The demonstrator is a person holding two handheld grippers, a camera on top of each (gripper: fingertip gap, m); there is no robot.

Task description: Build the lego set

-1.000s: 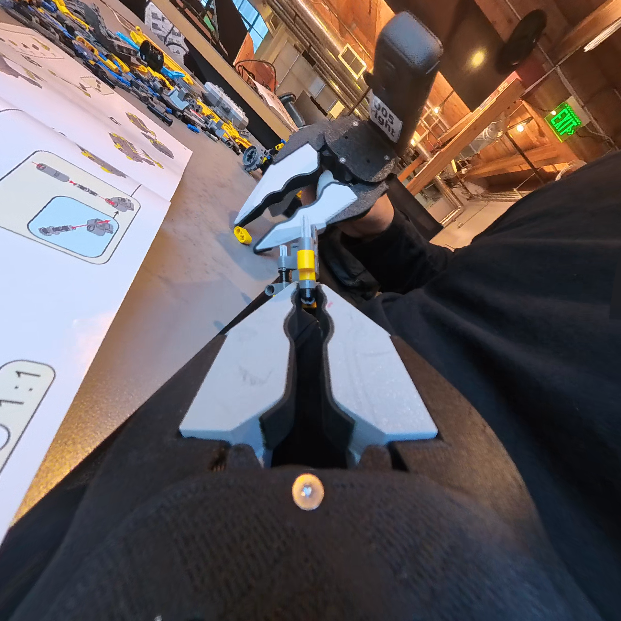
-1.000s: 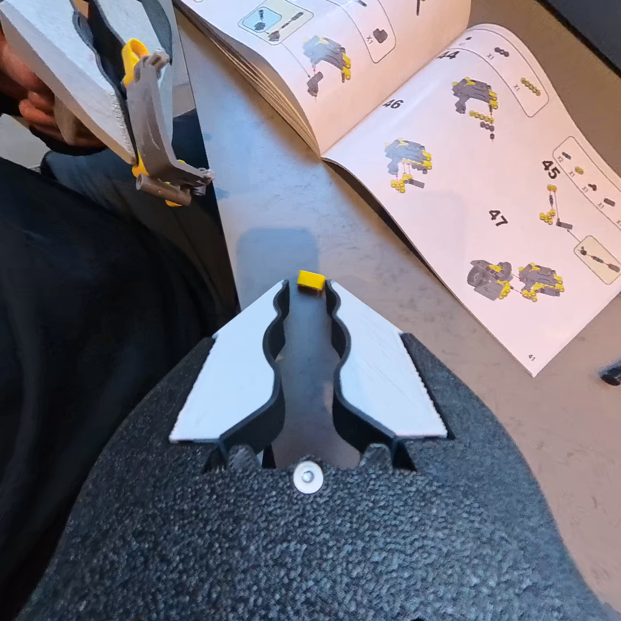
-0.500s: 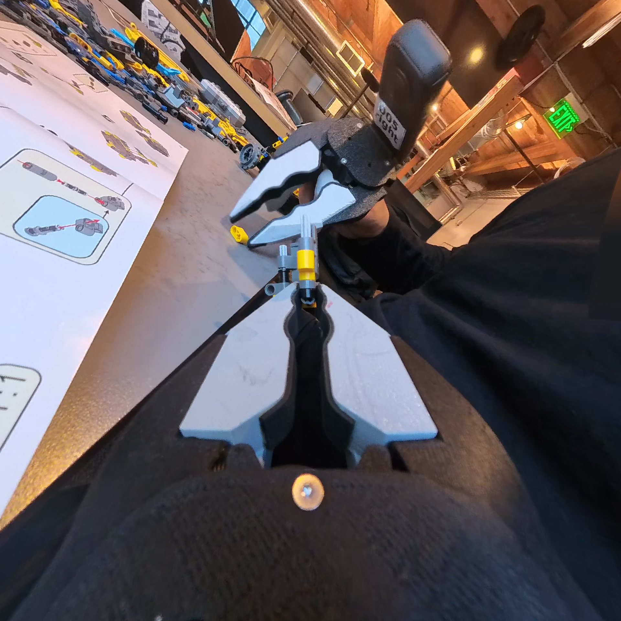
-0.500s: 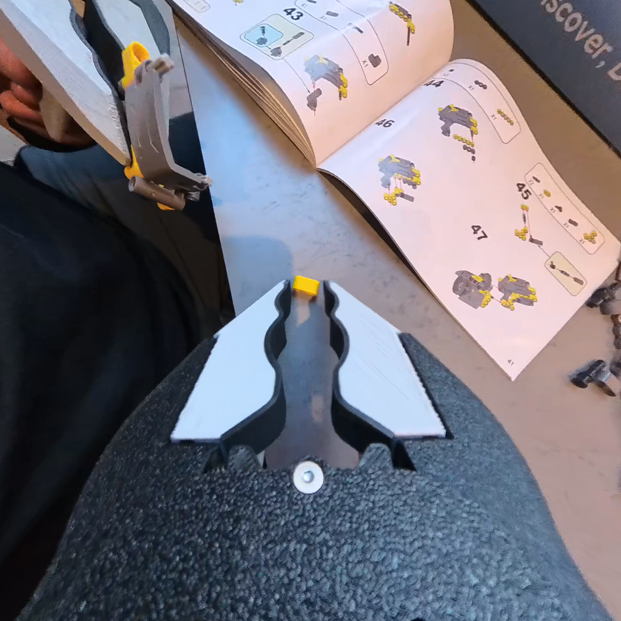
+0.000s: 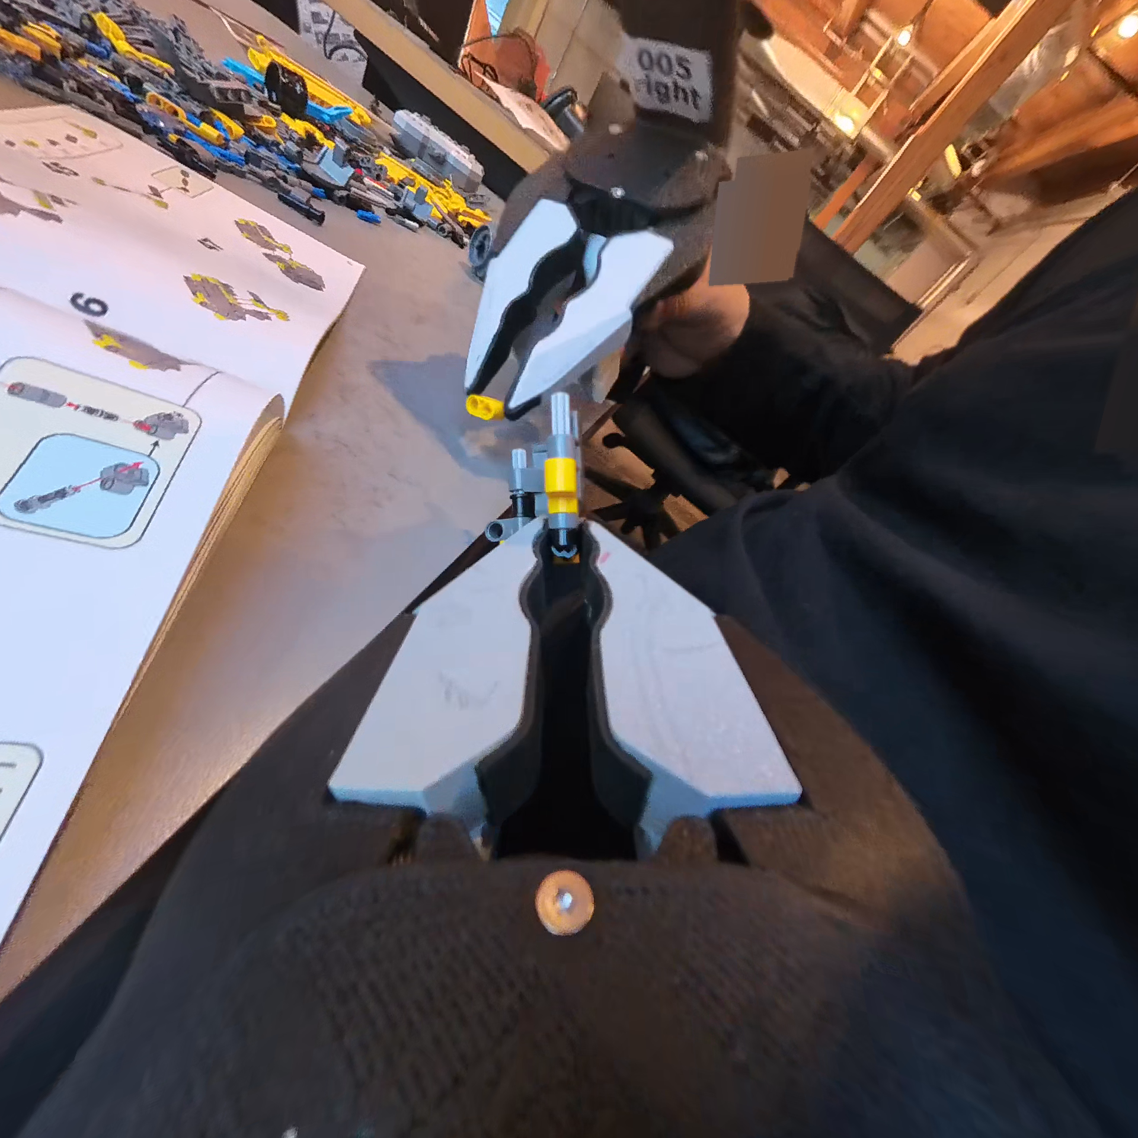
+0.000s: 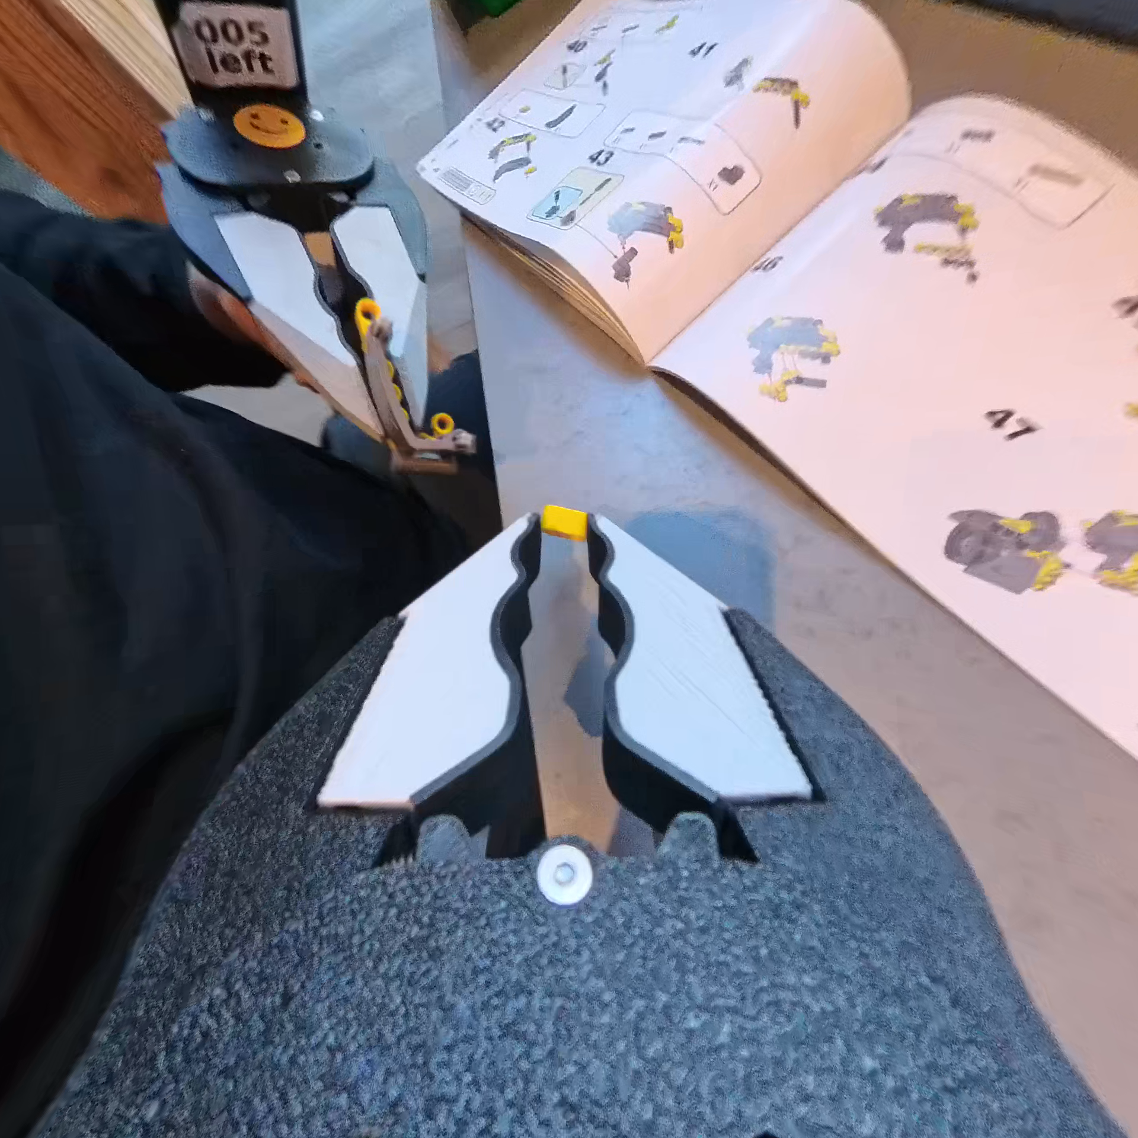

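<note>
My left gripper [image 5: 563, 531] is shut on a small grey and yellow brick assembly [image 5: 559, 474] and holds it off the table's front edge, with a grey axle sticking out forward. My right gripper [image 5: 494, 401] is shut on a small yellow piece [image 5: 482, 407] and points down, just up and left of the axle tip. In the right wrist view the yellow piece [image 6: 563, 522] sits between my right gripper's [image 6: 563, 531] tips. My left gripper [image 6: 401, 425] is at the upper left there, holding the assembly's grey beam [image 6: 380, 369].
An open instruction booklet [image 5: 123, 320] lies on the grey table [image 5: 345, 492] and also shows in the right wrist view [image 6: 831, 295]. A pile of yellow, blue and grey bricks [image 5: 246, 135] is at the far end. A person's dark clothing [image 5: 924, 616] fills the right.
My right gripper has tipped downward and come closer to the assembly's axle, with the yellow piece in it. My left gripper has shifted and turned a little, still holding the assembly.
</note>
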